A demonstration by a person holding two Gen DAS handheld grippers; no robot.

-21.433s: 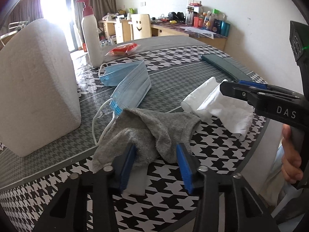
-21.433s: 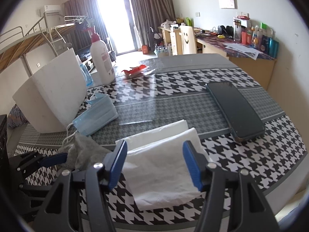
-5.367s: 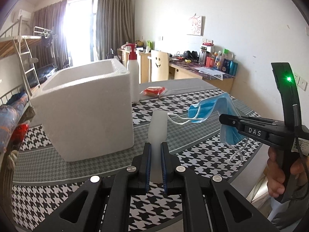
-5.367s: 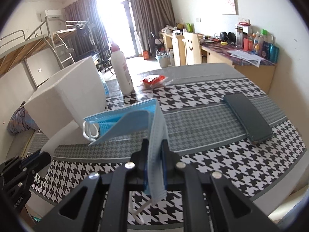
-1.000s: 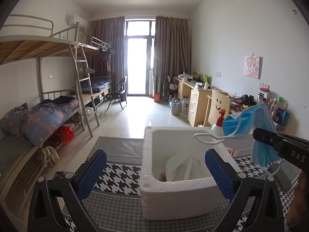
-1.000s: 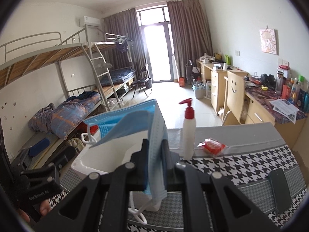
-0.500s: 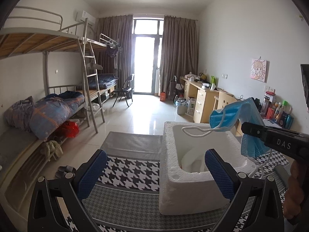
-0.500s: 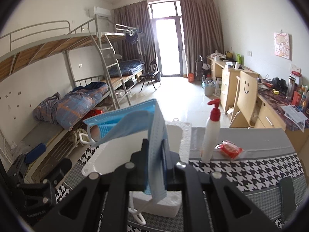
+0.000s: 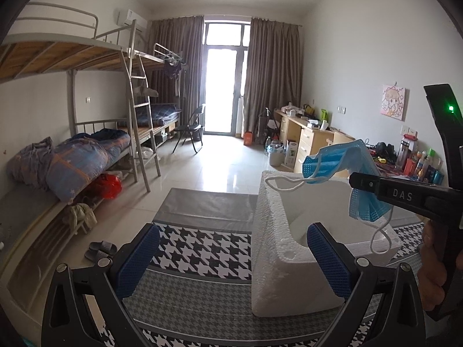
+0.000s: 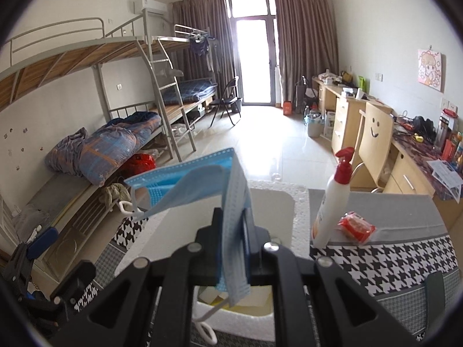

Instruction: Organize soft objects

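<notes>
- Your right tongs (image 10: 233, 240) were clamped on a fold of the blue face mask (image 10: 202, 185), which hung over the open top of the white foam box (image 9: 277, 260); from the left wrist view the mask (image 9: 347, 173) showed draped across those tongs above the box's far side, one ear loop dangling toward the rim.
- Your left tongs (image 9: 231, 260) stood wide apart with nothing between the blue pads, held just off the near corner of the box.
- The box sat on the houndstooth worktop (image 9: 202, 251). Part of its interior showed in both views: something pale and a yellowish patch lay at the bottom, but what they were I could not tell.
- By my judgement the mask was at the last stage of its trip: lifted and brought over the box, not yet let go. What remained for it was to lower a little and part the right tongs so it dropped inside and did not catch on the rim by its loop.
- On the visible stretch of worktop beside the box only a pump bottle (image 10: 332, 202) and a red packet (image 10: 356, 227) stood, neither a soft thing. No other soft item lay in sight, though much of the worktop was out of frame, so whether any remained I could not say.
</notes>
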